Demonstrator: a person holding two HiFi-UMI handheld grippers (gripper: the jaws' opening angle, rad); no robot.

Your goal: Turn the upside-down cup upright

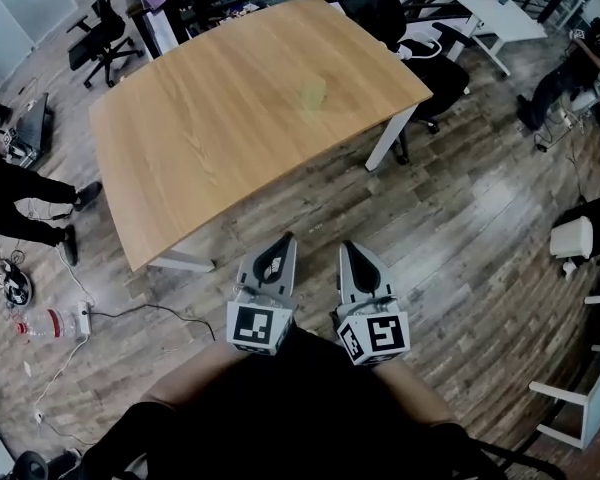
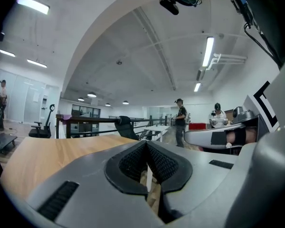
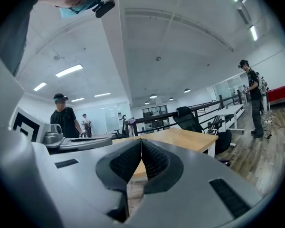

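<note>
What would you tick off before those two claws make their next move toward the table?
1. Target spotted: cannot tell; only a faint pale patch on the table.
2. Left gripper empty: ok, jaws shut on nothing.
3. Right gripper empty: ok, likewise shut.
4. Jaws open for grasping: not ok.
5. Grippers over the table: not ok, both short of its near edge, above the floor.
</note>
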